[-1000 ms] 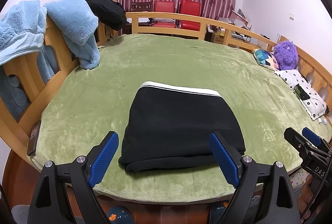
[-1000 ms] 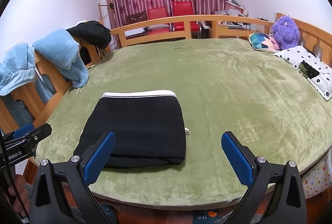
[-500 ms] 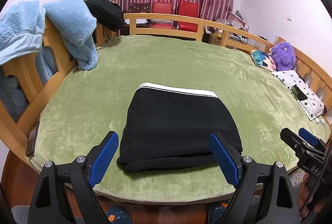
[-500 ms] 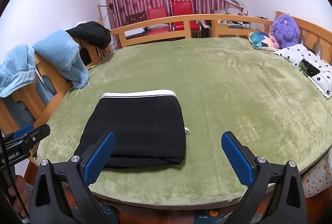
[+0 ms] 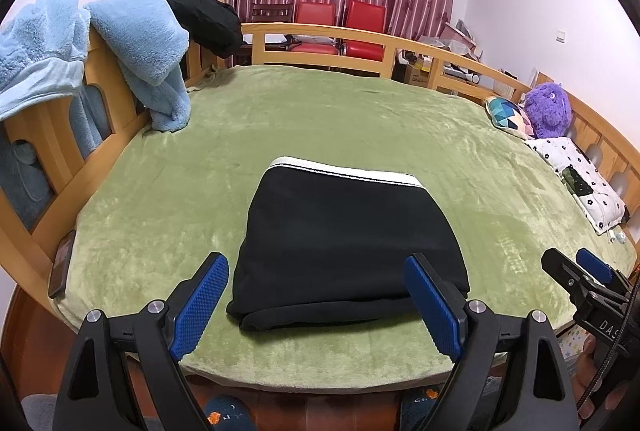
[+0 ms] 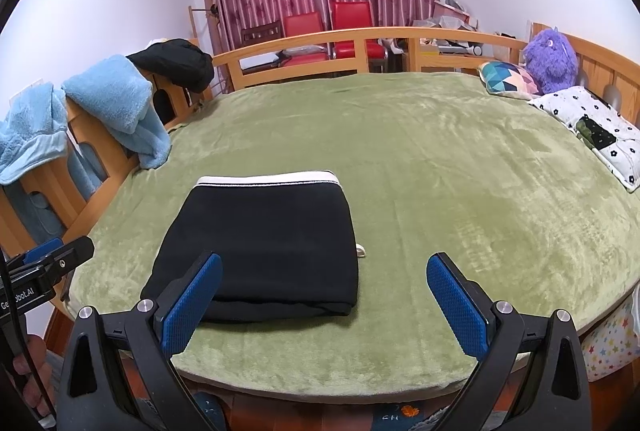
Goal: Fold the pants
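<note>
The black pants (image 5: 344,239) lie folded into a compact rectangle on the green bed cover (image 5: 360,119), white waistband at the far edge; they also show in the right wrist view (image 6: 264,235). My left gripper (image 5: 320,303) is open and empty, held back at the bed's near edge, just short of the pants' fold. My right gripper (image 6: 324,303) is open and empty, near the pants' right front corner. Each gripper shows at the side of the other's view: the right one (image 5: 580,279) and the left one (image 6: 52,255).
A wooden rail (image 5: 360,39) rings the bed. Blue fleece garments (image 5: 140,39) and a black garment (image 5: 204,19) hang over it at left. A purple plush (image 6: 552,55), a patterned cushion (image 6: 508,77) and a spotted pillow (image 6: 592,127) lie at right. A phone (image 5: 60,263) rests on the left edge.
Both grippers have drawn back and risen slightly from the bed; the pants have not moved and both grippers stay open.
</note>
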Demonstrator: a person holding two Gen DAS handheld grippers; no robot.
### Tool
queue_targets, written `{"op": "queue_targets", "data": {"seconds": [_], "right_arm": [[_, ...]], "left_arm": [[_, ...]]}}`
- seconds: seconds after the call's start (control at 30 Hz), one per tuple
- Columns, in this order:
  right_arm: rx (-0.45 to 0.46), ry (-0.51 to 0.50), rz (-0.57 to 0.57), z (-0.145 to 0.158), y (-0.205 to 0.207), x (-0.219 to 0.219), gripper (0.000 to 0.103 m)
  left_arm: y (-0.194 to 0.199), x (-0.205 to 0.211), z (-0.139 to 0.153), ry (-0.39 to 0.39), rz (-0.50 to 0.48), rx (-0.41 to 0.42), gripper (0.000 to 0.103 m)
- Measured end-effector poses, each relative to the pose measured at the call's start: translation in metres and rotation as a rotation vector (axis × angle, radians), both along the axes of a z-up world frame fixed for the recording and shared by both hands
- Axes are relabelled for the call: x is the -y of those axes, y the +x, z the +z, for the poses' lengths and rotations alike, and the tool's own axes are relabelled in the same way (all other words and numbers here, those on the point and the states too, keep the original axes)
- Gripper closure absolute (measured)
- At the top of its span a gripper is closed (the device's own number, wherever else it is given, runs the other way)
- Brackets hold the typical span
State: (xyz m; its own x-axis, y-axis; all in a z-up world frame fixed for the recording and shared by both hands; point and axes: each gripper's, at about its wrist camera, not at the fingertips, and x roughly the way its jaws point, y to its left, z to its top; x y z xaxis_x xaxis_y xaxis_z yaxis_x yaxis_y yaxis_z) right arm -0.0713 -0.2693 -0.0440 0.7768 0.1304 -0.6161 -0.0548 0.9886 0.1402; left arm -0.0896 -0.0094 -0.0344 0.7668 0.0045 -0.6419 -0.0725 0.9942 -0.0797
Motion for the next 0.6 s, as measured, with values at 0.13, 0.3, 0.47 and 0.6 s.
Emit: {"op": "queue_targets", "data": {"seconds": [0.13, 0.3, 0.47, 0.6], "right_arm": [[0.000, -0.002, -0.001, 0.0000, 0.0000, -0.0003, 0.002], [0.001, -0.001, 0.000, 0.0000, 0.0002, 0.0002, 0.002], [0.002, 0.001, -0.002, -0.0008, 0.0010, 0.0006, 0.002], [0.007, 0.001, -0.001, -0.0004, 0.0005, -0.0001, 0.002]], "left_arm": [[0.0003, 0.0008, -0.0008, -0.002, -0.004, 0.001, 0.014], [0.0000, 0.0016, -0.0008, -0.002, -0.005, 0.002, 0.014], [0.0004, 0.0036, 0.0001, -0.005, -0.014, 0.007, 0.014], [0.0012, 0.0057, 0.0008, -0.013, -0.020, 0.008, 0.014]]}}
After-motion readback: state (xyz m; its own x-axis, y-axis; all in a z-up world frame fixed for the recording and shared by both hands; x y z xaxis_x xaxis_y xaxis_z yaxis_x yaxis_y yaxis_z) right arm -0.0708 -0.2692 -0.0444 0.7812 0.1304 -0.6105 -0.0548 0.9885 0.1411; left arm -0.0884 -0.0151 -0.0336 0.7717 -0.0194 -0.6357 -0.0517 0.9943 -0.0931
